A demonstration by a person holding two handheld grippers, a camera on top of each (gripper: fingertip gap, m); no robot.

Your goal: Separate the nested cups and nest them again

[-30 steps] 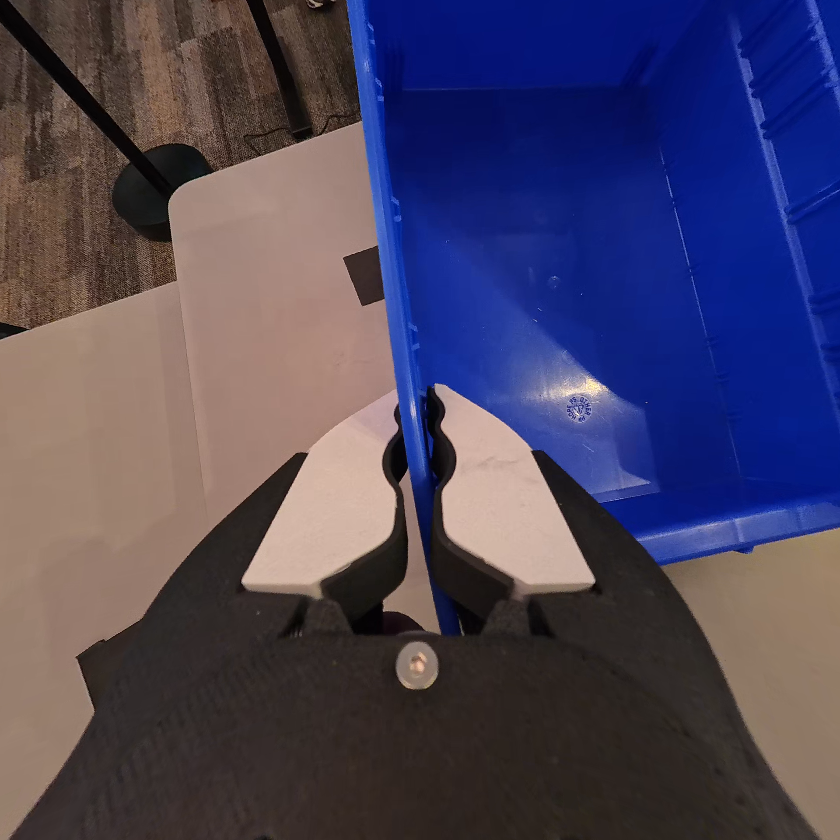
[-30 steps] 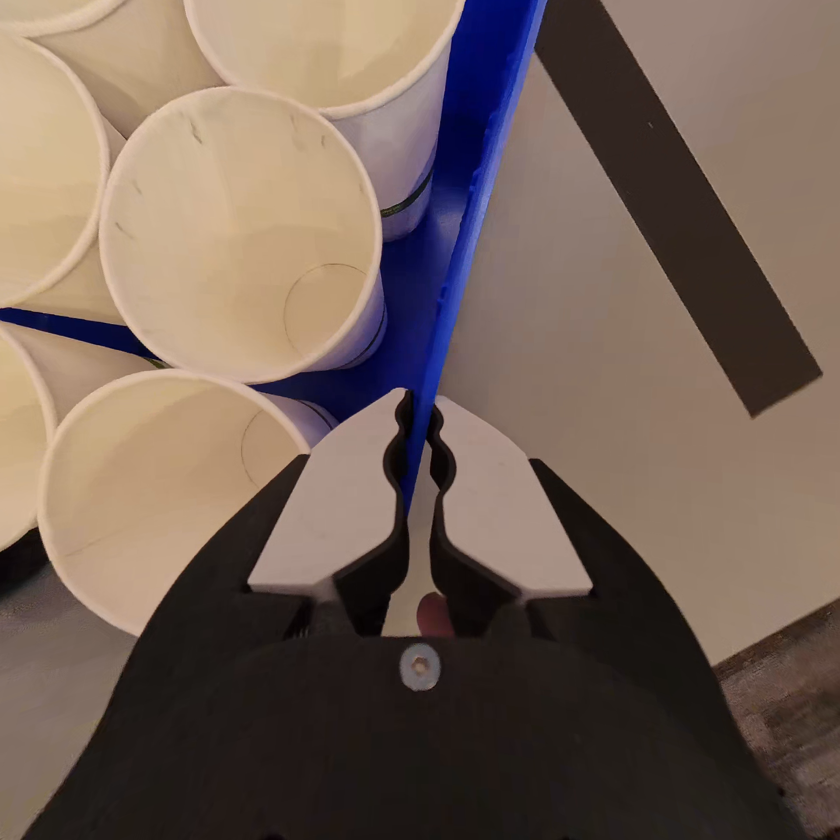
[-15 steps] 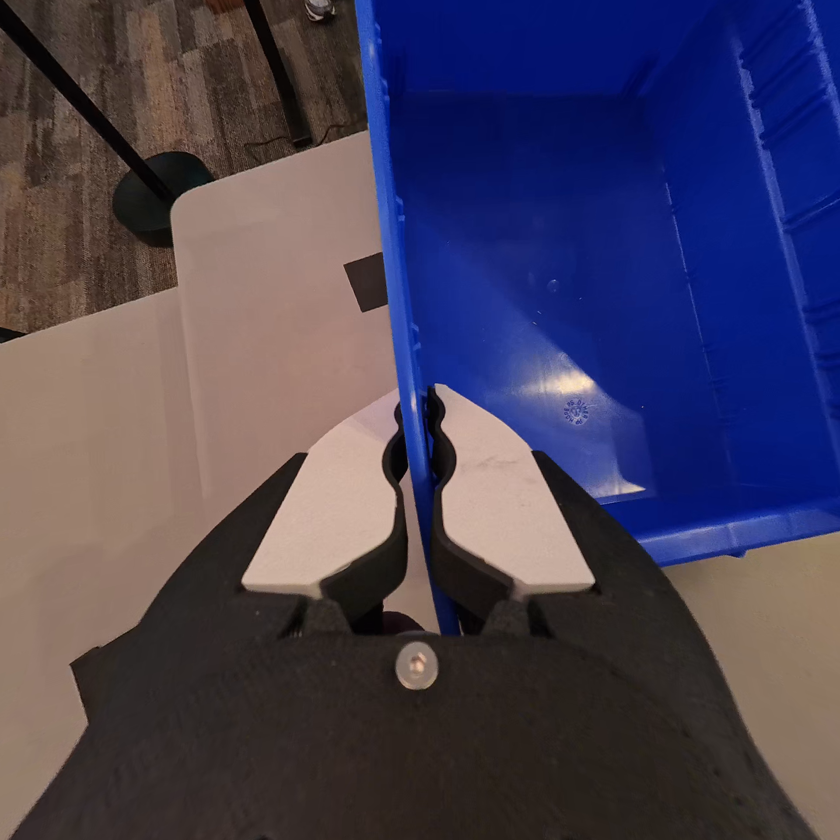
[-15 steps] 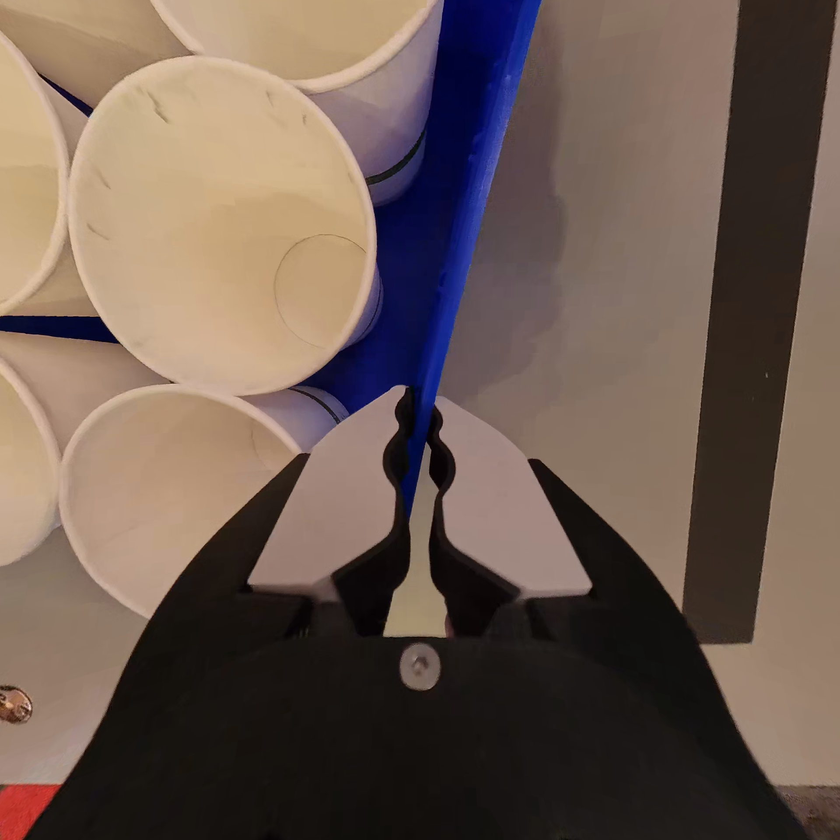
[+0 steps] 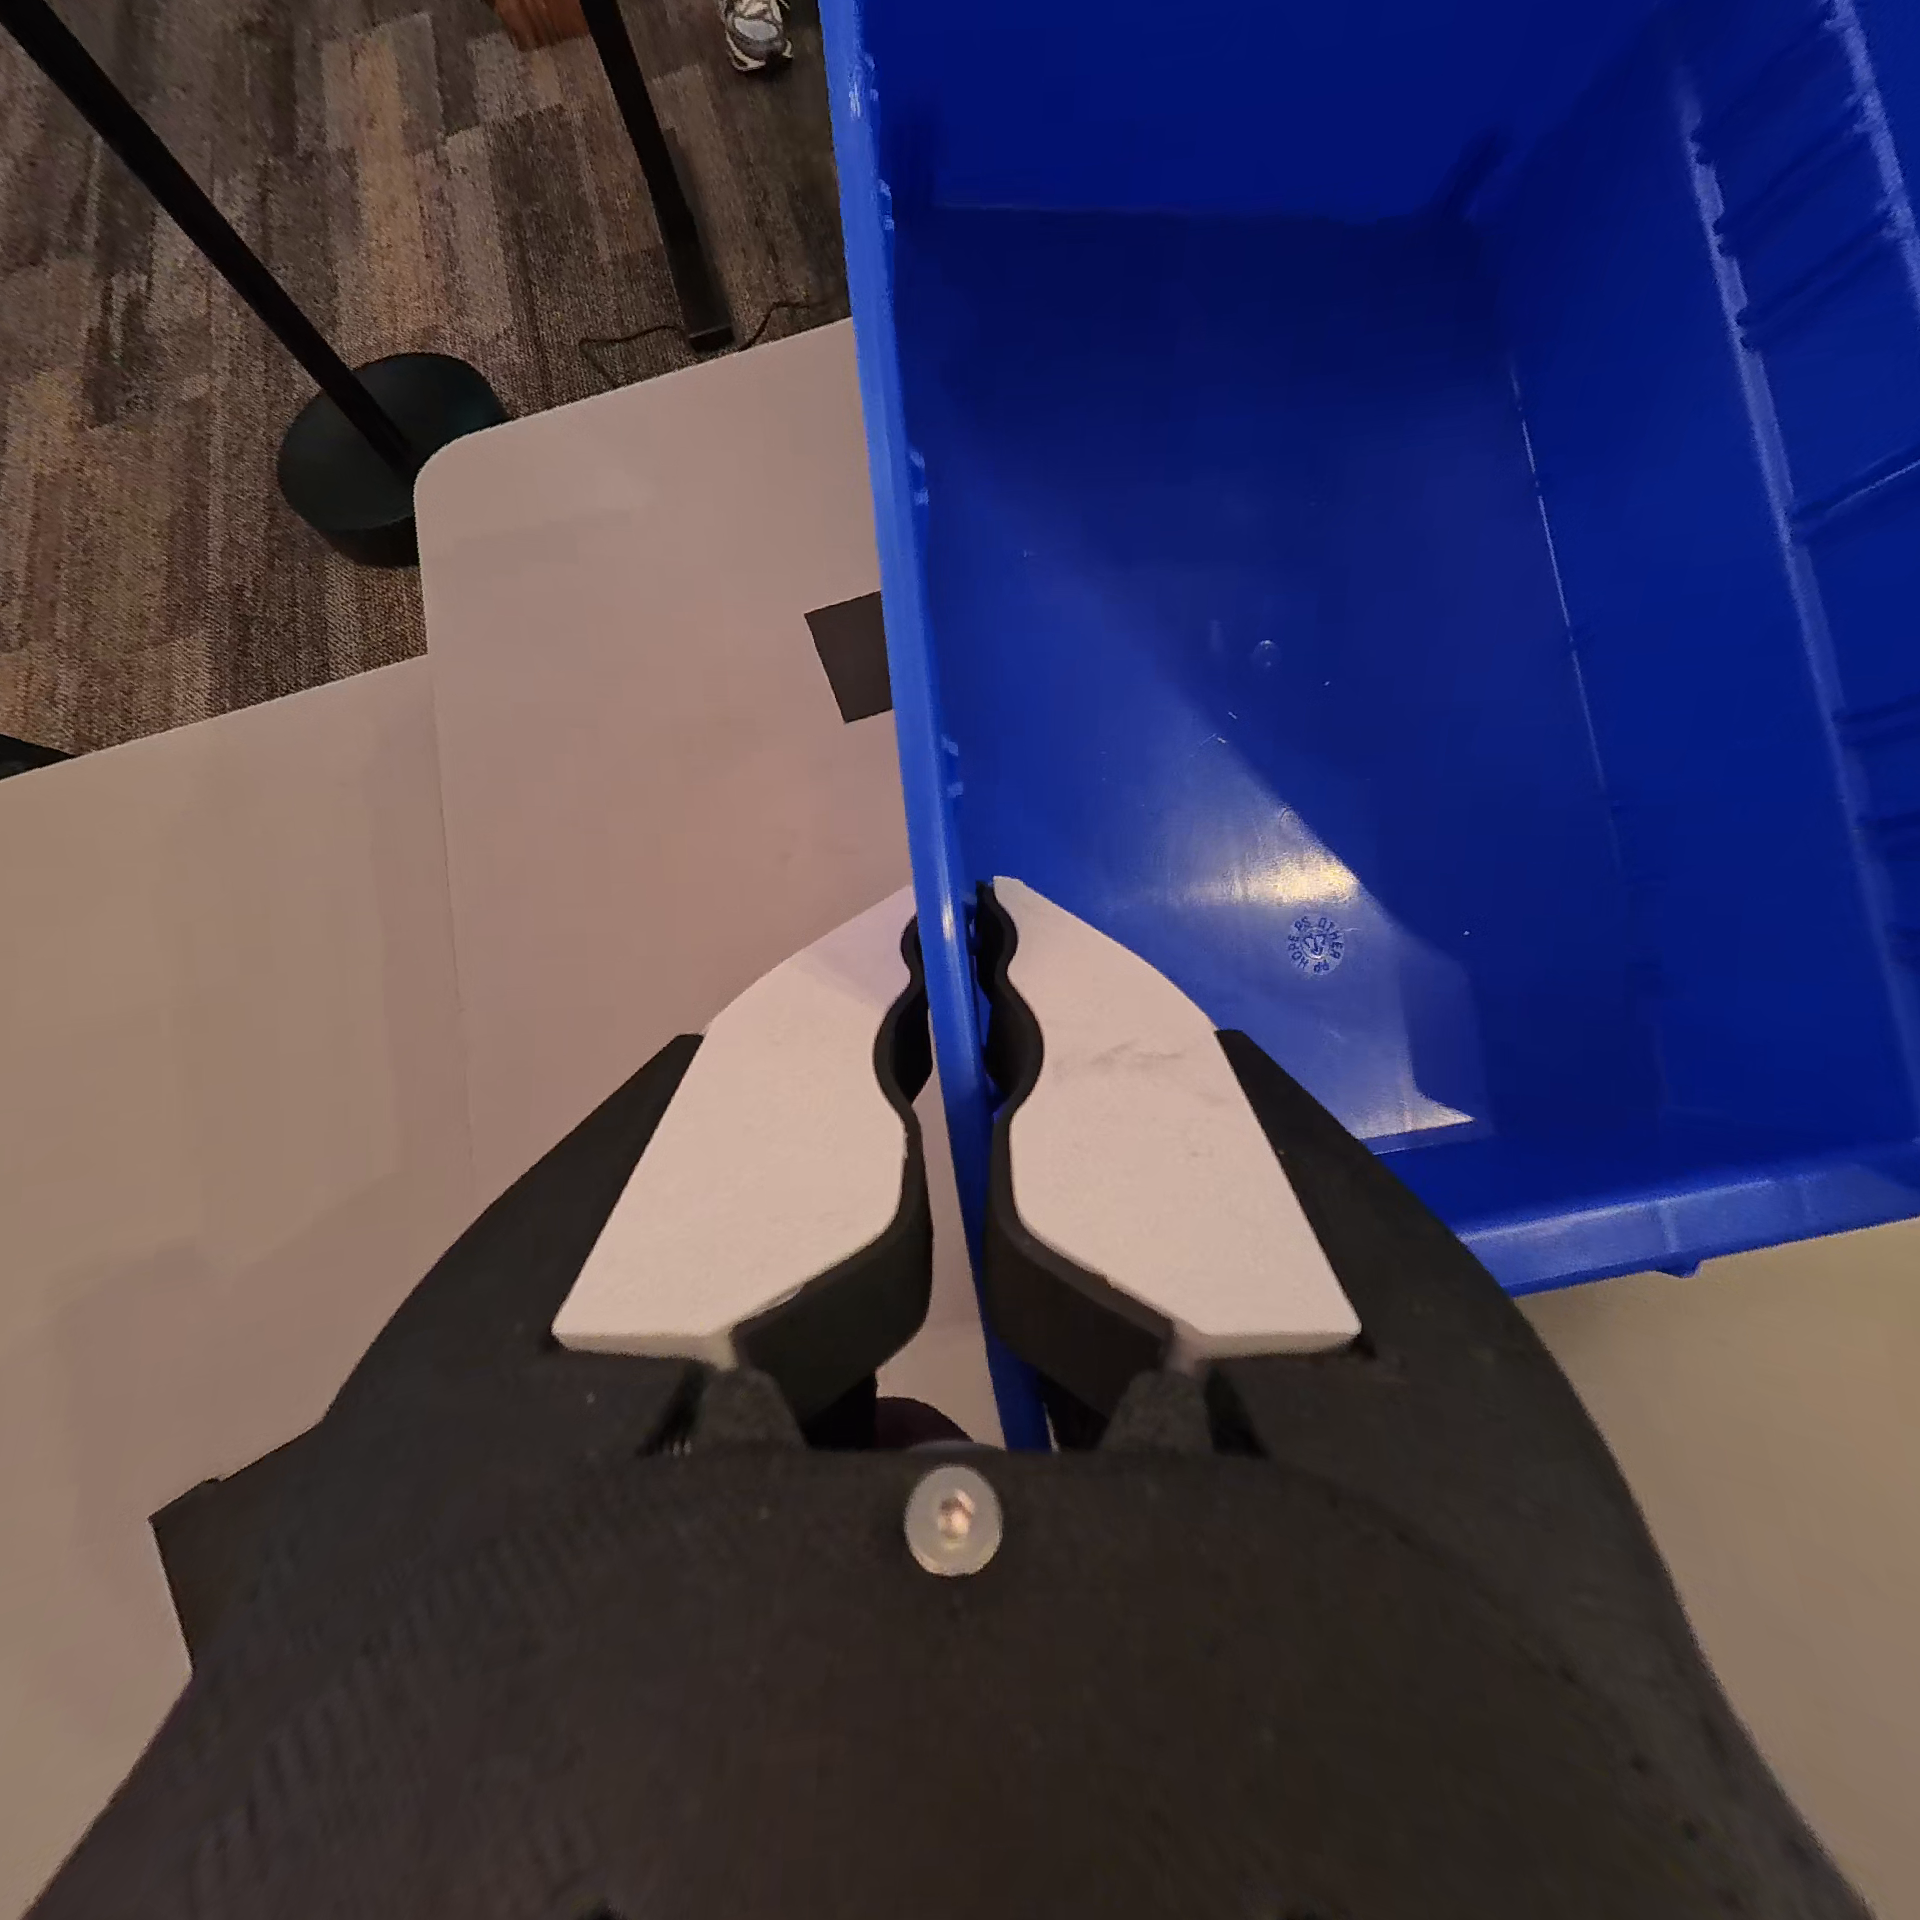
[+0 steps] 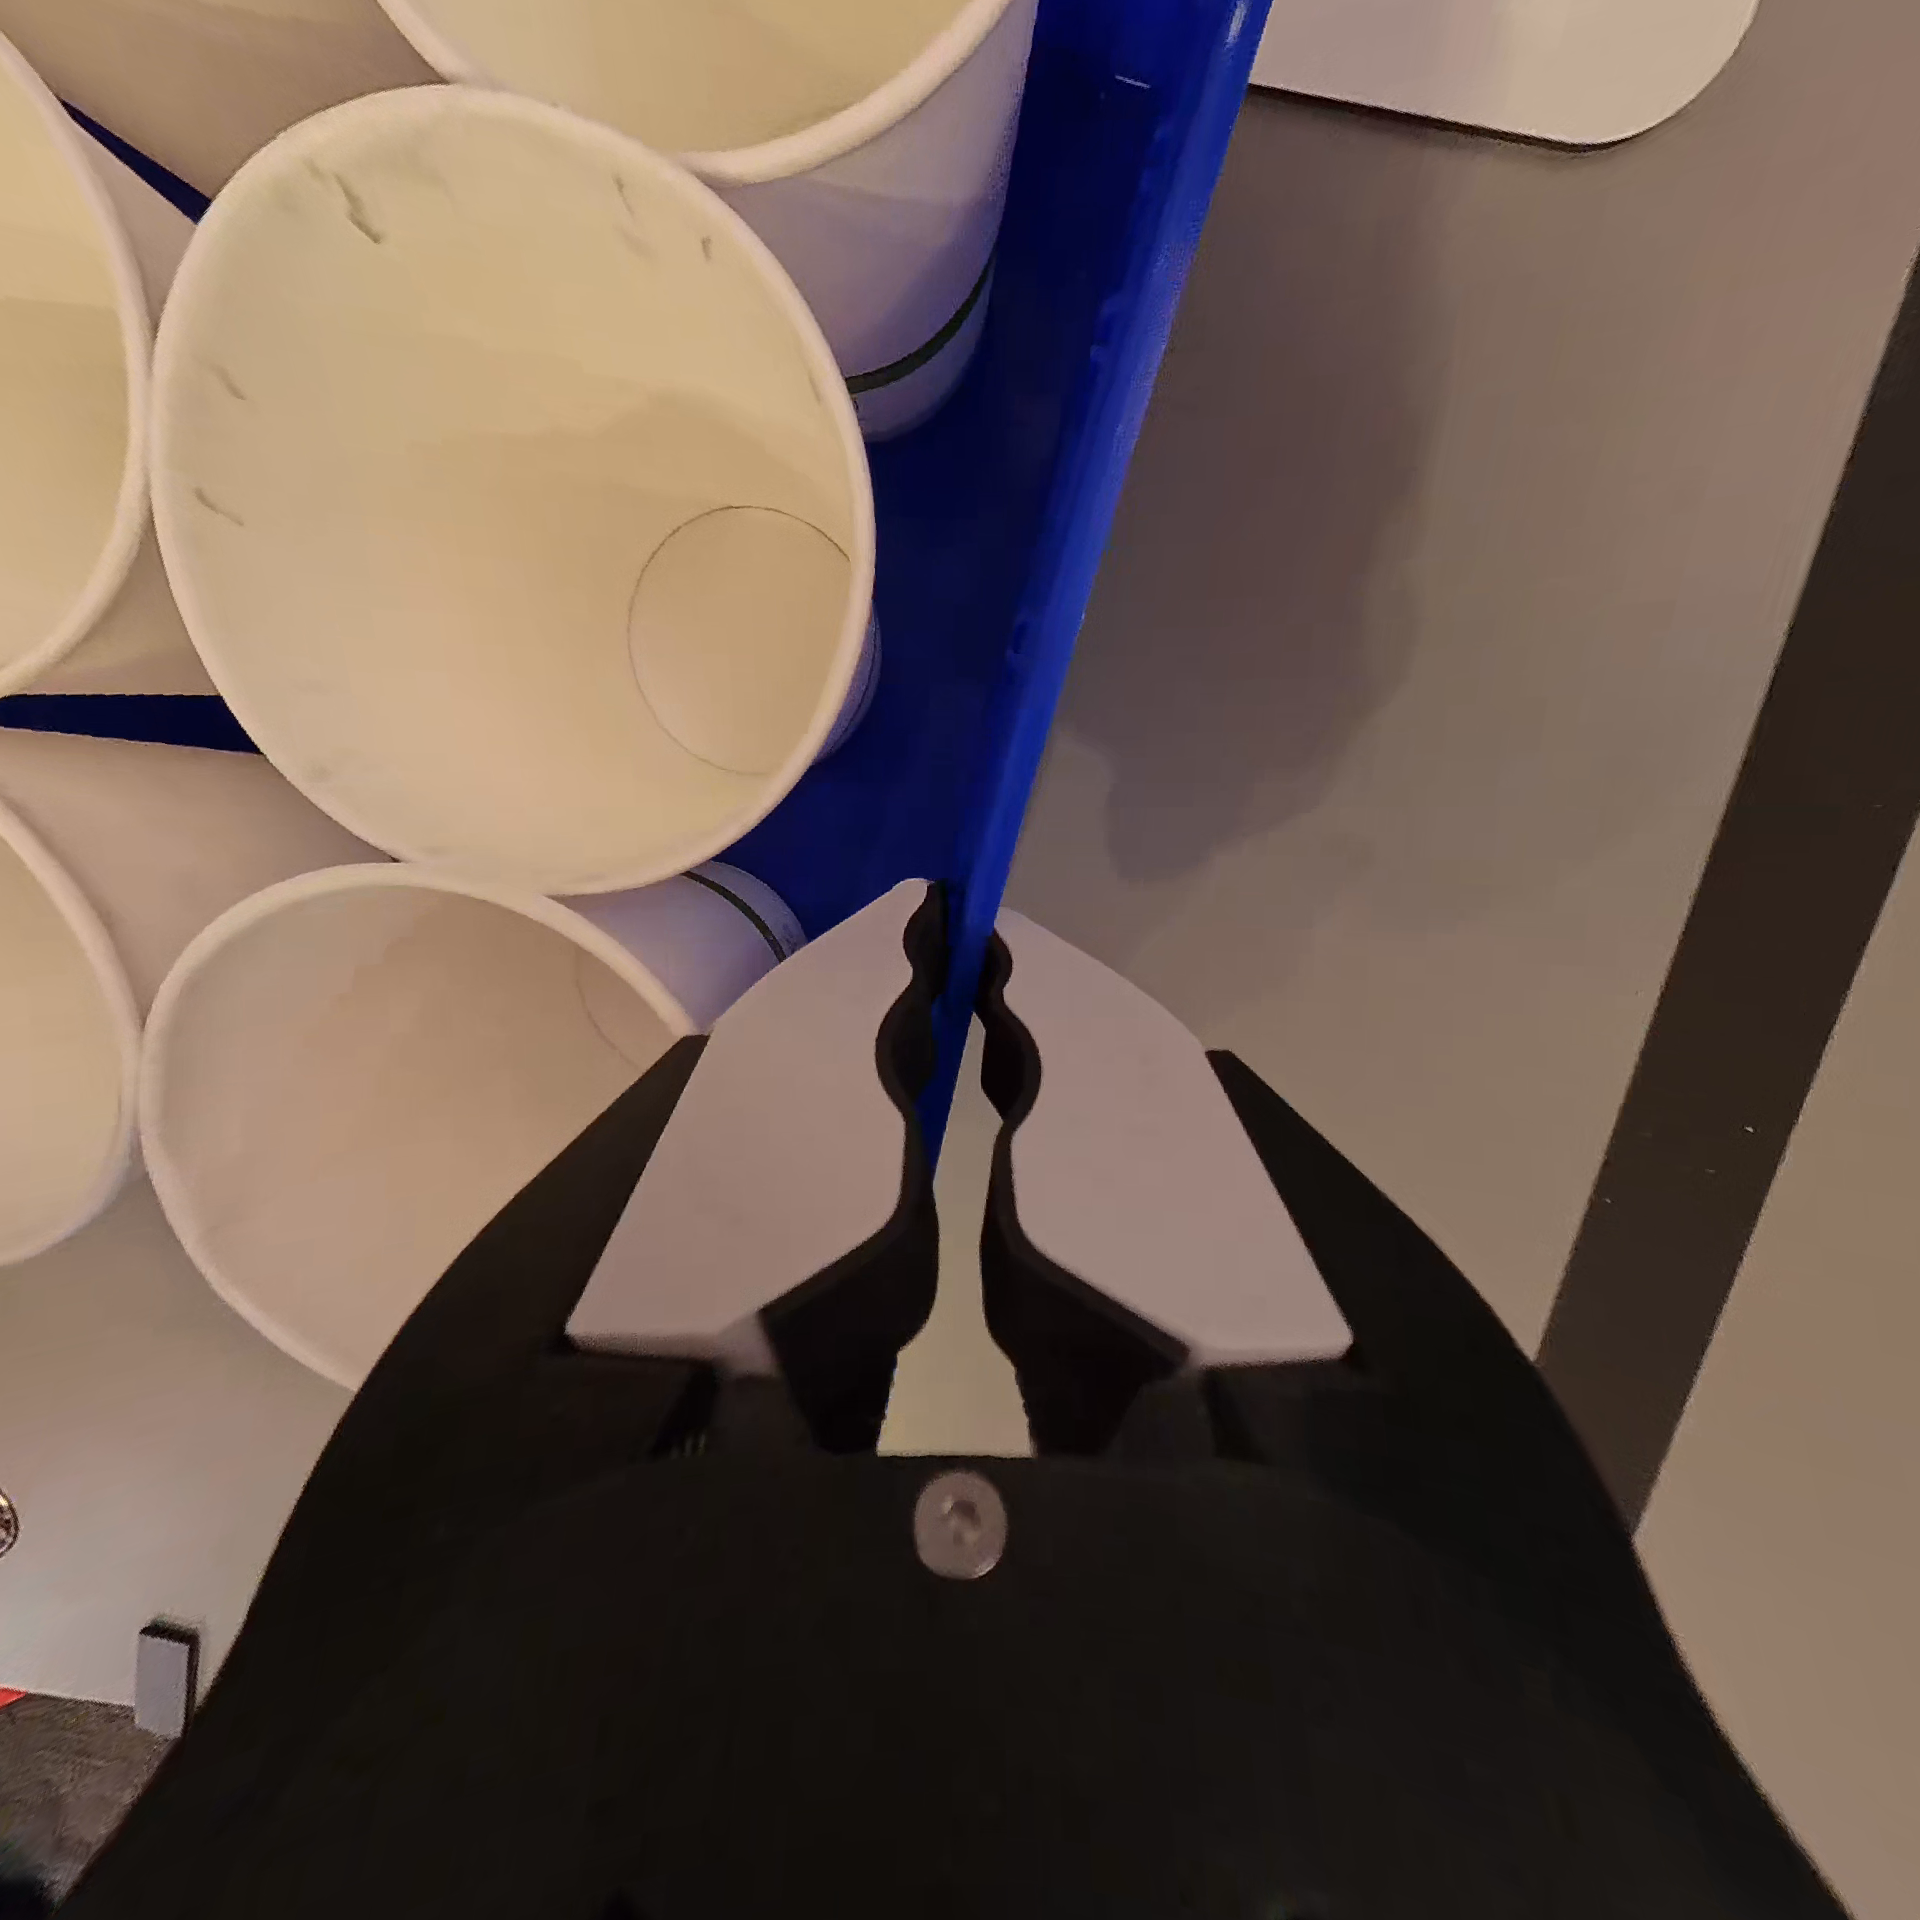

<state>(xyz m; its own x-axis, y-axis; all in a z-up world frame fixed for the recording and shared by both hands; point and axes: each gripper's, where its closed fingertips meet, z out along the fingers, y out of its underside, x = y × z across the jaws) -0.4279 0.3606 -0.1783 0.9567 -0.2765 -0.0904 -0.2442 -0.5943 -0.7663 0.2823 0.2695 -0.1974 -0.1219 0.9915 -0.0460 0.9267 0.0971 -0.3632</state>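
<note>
In the left wrist view my left gripper [image 5: 951, 904] is shut on the left wall [image 5: 894, 520] of a blue bin [image 5: 1299, 520], one pad on each side. The part of the bin in this view has nothing in it. In the right wrist view my right gripper [image 6: 961, 914] is shut on a blue bin wall [image 6: 1091, 416], with the pads pressed on both faces. Several white paper cups sit by that wall with their mouths toward the camera: one in the middle [image 6: 499, 488], one lower left [image 6: 353, 1101], one at the top [image 6: 727, 73]. I cannot tell if both views show the same bin.
The bin rests on a pale table [image 5: 623, 779] with a black tape patch [image 5: 847, 660] beside it. A black stand base [image 5: 374, 457] stands on carpet beyond the table edge. A dark tape strip [image 6: 1766, 831] crosses the grey surface right of the wall. Spacing between my two grippers at the tips: around 70 centimetres.
The right wrist view has swung: the tape strip went from slanting up-left to slanting up-right, and the cups shifted a little. The left view has barely changed. Both grips have stayed on the blue walls.
</note>
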